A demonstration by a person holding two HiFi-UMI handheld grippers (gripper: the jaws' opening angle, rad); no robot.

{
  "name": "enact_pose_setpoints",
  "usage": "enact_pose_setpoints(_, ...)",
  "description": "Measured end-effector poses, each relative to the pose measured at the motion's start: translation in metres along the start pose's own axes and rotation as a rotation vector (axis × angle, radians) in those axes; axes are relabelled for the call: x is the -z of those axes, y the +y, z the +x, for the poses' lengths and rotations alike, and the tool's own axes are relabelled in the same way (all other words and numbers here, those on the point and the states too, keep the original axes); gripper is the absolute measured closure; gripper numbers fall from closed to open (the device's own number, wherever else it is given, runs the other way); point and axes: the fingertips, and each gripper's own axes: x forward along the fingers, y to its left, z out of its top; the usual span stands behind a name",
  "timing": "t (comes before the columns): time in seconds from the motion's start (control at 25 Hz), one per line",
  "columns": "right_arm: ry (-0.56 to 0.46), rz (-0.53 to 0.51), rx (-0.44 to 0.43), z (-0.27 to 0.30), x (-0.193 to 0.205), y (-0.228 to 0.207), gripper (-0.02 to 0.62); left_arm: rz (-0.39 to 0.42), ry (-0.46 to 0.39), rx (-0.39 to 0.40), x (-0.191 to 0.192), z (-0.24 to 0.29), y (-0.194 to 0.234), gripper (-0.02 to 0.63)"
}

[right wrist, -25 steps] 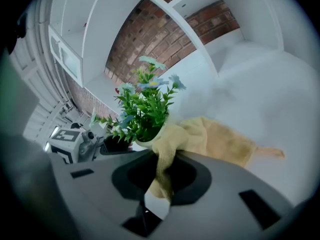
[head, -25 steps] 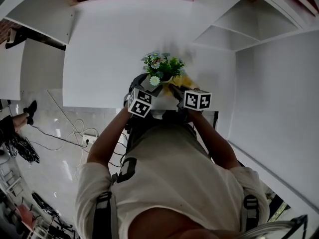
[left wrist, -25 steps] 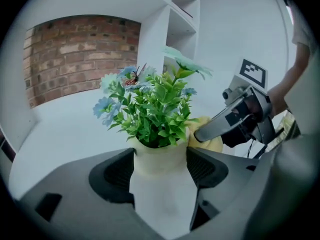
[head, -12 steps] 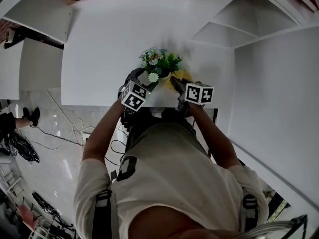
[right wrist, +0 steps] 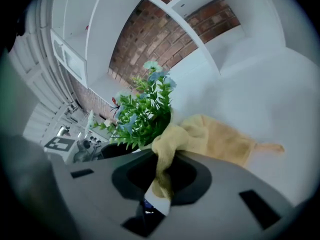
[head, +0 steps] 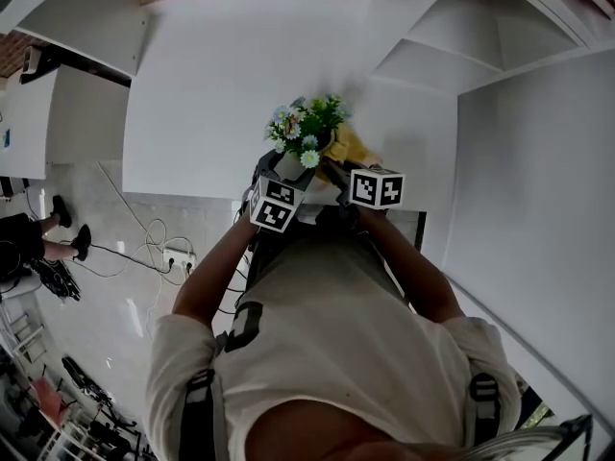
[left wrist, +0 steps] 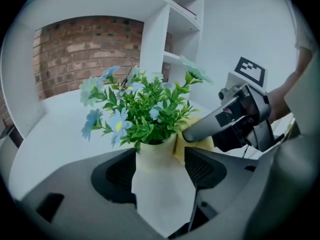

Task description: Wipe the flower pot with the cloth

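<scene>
A white flower pot [left wrist: 159, 176] with green leaves and pale blue flowers [left wrist: 142, 109] stands between the jaws of my left gripper [left wrist: 160, 166], whose pads press on its sides. In the head view the flower pot [head: 289, 165] is held over the table's near edge, with the left gripper [head: 280, 173] under it. My right gripper [right wrist: 160, 176] is shut on a yellow cloth [right wrist: 212, 140]. A bunched part of the cloth [left wrist: 194, 135] lies against the pot's rim on the right. The right gripper [head: 333, 168] reaches in from the right.
A white table [head: 221, 84] runs to a brick wall [left wrist: 85, 49]. White shelves [head: 461, 46] rise at the right and a white cabinet [head: 58, 27] stands at the left. Cables [head: 154, 248] lie on the floor, and a person's legs [head: 38, 238] show at far left.
Both grippers and the pot have shifted a little between frames. The cloth now shows further up along the right side of the plant.
</scene>
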Motion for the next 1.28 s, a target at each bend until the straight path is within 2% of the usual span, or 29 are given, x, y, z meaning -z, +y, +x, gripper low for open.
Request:
enact_pose_setpoints(0.12,0.007,0.000,-0.032,-0.005,-0.003,-0.004,0.535,0.051,0.023,0.034,0.007,-0.004,-0.014,0.289)
enact_pose_setpoints(0.32,0.010,-0.009,-0.064,-0.013,-0.021,-0.018,0.535,0.130,0.037,-0.031,0.002,-0.011,0.012,0.293)
enact_pose_setpoints(0.48,0.025,-0.017,-0.096,-0.010,-0.028,-0.023,0.535,0.181,0.088,0.039,0.003,-0.006,0.022,0.272)
enact_pose_setpoints(0.68,0.053,-0.031,-0.111,-0.005,-0.026,-0.019,0.535,0.178,0.129,0.068,0.003,-0.003,0.027,0.265)
enact_pose_setpoints(0.84,0.055,-0.022,-0.096,-0.003,-0.018,-0.013,0.535,0.205,0.127,0.076,0.008,0.000,0.021,0.265)
enact_pose_setpoints(1.0,0.025,-0.009,-0.061,-0.003,-0.012,-0.006,0.535,0.189,0.047,0.043,0.005,0.004,0.018,0.267)
enact_pose_setpoints(1.12,0.005,0.007,-0.015,-0.002,0.001,-0.002,0.535,0.191,0.019,0.087,0.012,-0.002,0.008,0.267)
enact_pose_setpoints(1.28,-0.022,0.017,0.048,-0.003,0.018,0.002,0.535,0.234,0.010,0.185,0.028,-0.016,-0.008,0.267)
